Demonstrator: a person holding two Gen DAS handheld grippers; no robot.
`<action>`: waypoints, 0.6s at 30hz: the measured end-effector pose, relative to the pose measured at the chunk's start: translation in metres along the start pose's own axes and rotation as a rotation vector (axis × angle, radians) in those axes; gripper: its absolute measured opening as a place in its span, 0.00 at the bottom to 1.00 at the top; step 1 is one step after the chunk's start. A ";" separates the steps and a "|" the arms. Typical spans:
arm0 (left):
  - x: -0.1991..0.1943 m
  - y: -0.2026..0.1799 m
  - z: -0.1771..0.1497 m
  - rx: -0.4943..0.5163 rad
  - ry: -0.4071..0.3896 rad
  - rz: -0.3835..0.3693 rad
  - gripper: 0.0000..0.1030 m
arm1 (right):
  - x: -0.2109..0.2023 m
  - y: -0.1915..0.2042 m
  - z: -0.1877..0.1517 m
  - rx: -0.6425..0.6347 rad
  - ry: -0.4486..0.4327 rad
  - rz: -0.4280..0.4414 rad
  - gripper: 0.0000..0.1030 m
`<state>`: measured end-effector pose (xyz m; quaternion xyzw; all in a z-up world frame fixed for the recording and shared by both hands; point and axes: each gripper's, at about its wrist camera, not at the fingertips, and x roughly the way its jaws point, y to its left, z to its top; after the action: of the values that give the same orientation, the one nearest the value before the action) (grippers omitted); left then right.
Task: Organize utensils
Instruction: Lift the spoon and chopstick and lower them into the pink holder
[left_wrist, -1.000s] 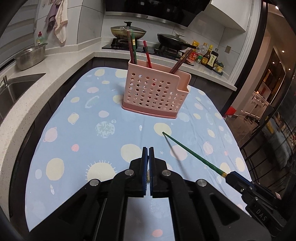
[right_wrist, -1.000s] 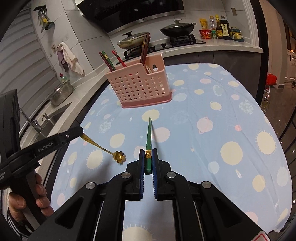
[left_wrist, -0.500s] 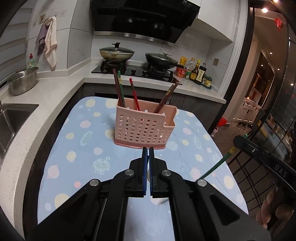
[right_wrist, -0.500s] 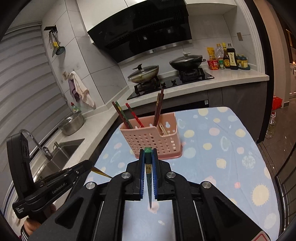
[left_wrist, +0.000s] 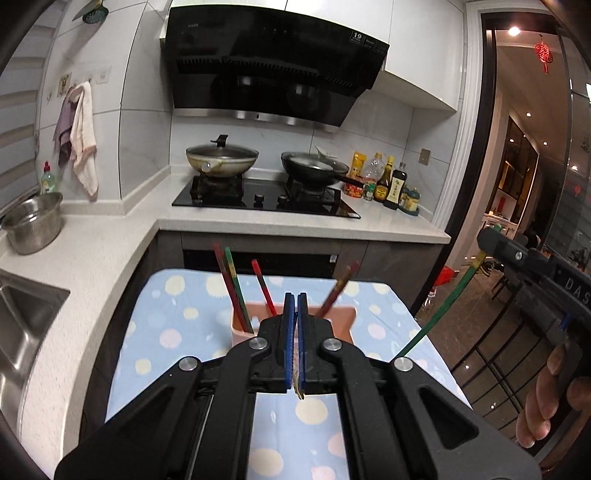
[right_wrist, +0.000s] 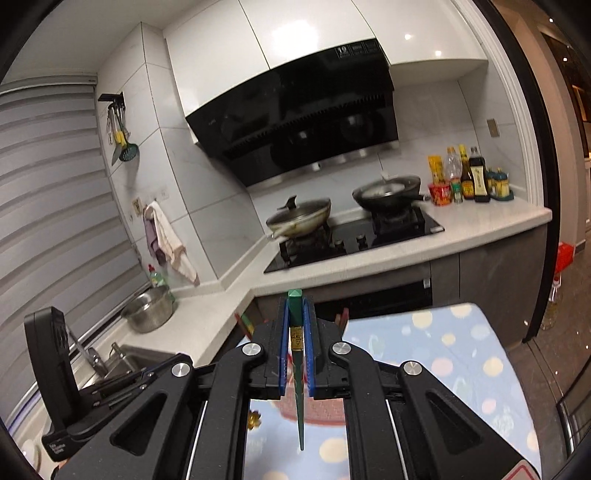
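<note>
Green chopstick (right_wrist: 297, 373): you see it clamped by its thick gold-banded end, the thin tip hanging down, clear of the cloth.
Gold spoon (right_wrist: 254, 420): only its flower-shaped end shows to you.
Pink holder (left_wrist: 343, 320): your perforated caddy stands upright on the dotted cloth, with red and green chopsticks (left_wrist: 233, 286) leaning inside.

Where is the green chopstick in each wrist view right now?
Left wrist: the green chopstick slants at right, its top end in the right gripper, its tip low over the table edge.
Right wrist: centre, clamped upright between the right gripper pads, tip pointing down.
Shared landmark: the black range hood above the stove.
</note>
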<state>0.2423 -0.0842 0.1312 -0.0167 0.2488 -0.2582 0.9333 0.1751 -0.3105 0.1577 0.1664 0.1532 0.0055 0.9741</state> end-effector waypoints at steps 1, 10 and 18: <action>0.004 0.001 0.006 0.003 -0.008 0.005 0.01 | 0.005 0.001 0.005 -0.002 -0.009 -0.001 0.07; 0.037 0.012 0.043 0.015 -0.037 0.028 0.01 | 0.050 0.002 0.035 0.007 -0.049 -0.004 0.07; 0.067 0.024 0.040 0.009 -0.003 0.036 0.01 | 0.086 -0.001 0.035 0.025 -0.035 -0.014 0.07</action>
<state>0.3225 -0.1000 0.1317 -0.0087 0.2464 -0.2426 0.9383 0.2674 -0.3176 0.1628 0.1775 0.1375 -0.0060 0.9745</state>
